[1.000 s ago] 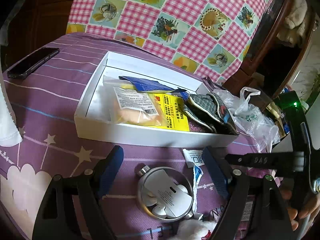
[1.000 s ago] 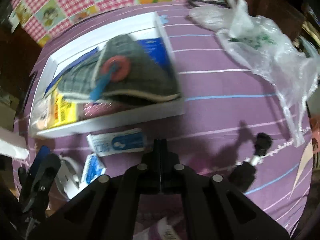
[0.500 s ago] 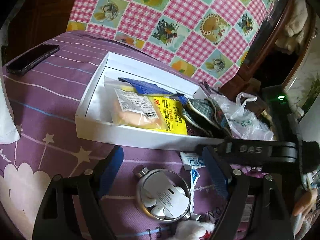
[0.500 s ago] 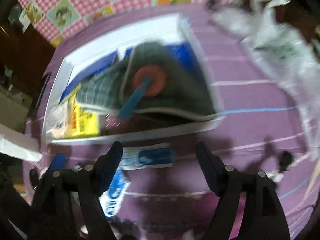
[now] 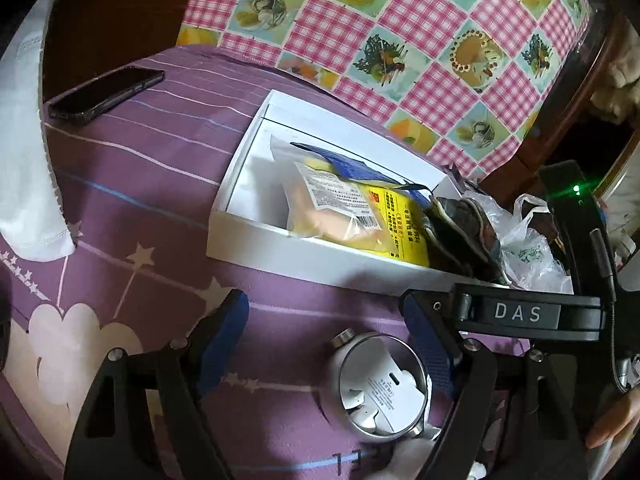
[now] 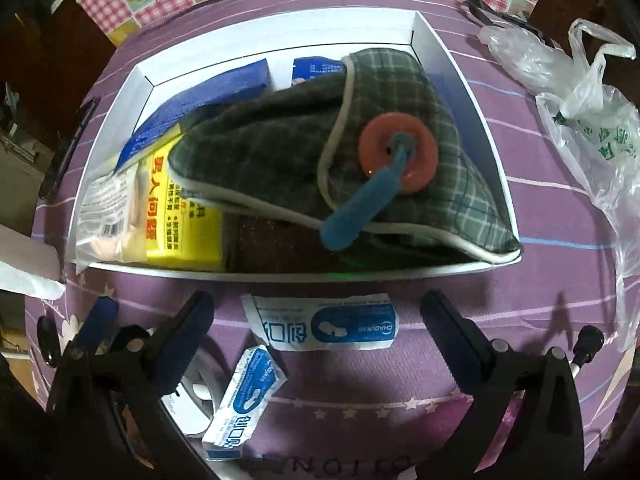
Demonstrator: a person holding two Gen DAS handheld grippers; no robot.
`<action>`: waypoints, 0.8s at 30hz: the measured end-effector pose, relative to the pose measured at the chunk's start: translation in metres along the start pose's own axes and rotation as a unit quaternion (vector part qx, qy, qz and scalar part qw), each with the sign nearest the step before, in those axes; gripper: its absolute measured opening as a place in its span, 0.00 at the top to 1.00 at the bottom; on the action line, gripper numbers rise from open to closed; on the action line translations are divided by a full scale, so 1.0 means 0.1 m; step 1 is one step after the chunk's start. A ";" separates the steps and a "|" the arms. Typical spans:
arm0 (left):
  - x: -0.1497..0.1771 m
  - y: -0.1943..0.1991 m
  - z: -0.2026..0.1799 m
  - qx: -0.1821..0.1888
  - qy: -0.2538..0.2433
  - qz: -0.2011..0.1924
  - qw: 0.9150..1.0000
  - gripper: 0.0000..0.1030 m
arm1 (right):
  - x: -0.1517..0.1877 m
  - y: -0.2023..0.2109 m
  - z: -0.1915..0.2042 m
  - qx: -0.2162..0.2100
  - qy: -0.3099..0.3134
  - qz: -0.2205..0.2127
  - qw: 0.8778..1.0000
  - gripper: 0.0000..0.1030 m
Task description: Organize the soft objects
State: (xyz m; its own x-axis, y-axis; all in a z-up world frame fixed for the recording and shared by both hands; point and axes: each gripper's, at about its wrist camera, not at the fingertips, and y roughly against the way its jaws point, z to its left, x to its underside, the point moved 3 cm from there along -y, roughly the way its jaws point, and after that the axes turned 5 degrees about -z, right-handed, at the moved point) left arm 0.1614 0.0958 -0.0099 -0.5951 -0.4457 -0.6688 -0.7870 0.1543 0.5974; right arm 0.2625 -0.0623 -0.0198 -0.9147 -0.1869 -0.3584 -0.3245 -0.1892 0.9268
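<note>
A white box on the purple cloth holds a green plaid pouch with a red button and blue tab, a yellow packet and a blue pack. My right gripper is open, just in front of the box, above a white and blue sachet. A second sachet lies nearer. My left gripper is open and empty, in front of the box, beside a round metal tin. The right gripper's body crosses the left wrist view.
A black phone lies at the far left of the cloth. A crumpled plastic bag lies right of the box. White fabric hangs at the left edge. A checked pink cloth rises behind the box.
My right gripper has opened from shut and come in close to the box front. My left gripper stays open and has shifted slightly.
</note>
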 end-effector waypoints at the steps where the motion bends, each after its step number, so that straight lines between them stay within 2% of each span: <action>1: 0.00 0.00 0.00 -0.002 -0.001 0.001 1.000 0.22 | 0.00 0.00 0.00 0.001 0.000 0.000 1.000 0.00; 6: 0.01 -0.03 -0.05 -0.014 -0.017 0.007 1.000 0.21 | -0.02 -0.03 0.03 0.011 0.003 -0.001 1.000 0.04; 9: 0.03 -0.06 -0.11 -0.025 -0.039 0.015 0.999 0.19 | -0.02 -0.02 0.04 0.027 0.001 -0.008 1.000 0.14; 11: 0.03 -0.04 -0.09 -0.014 -0.033 0.013 0.999 0.18 | 0.02 0.03 -0.02 0.059 -0.001 -0.017 0.998 0.37; 12: 0.02 -0.03 -0.06 -0.006 -0.023 0.009 1.000 0.18 | 0.02 0.04 -0.06 0.060 -0.005 -0.021 0.998 0.39; 17: 0.01 -0.02 -0.02 0.001 -0.012 0.005 1.000 0.18 | 0.08 0.09 -0.30 0.062 -0.034 -0.038 0.997 0.78; 24: 0.02 -0.04 -0.07 0.015 -0.013 0.005 1.000 0.18 | 0.11 0.08 -0.58 -0.009 -0.084 -0.032 0.996 0.88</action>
State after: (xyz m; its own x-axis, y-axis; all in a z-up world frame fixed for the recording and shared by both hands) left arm 0.1643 0.0885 -0.0106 -0.6069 -0.4214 -0.6739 -0.7850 0.1851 0.5912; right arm 0.2640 -0.1214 -0.0229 -0.9203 -0.0101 -0.3911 -0.3802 -0.2126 0.9002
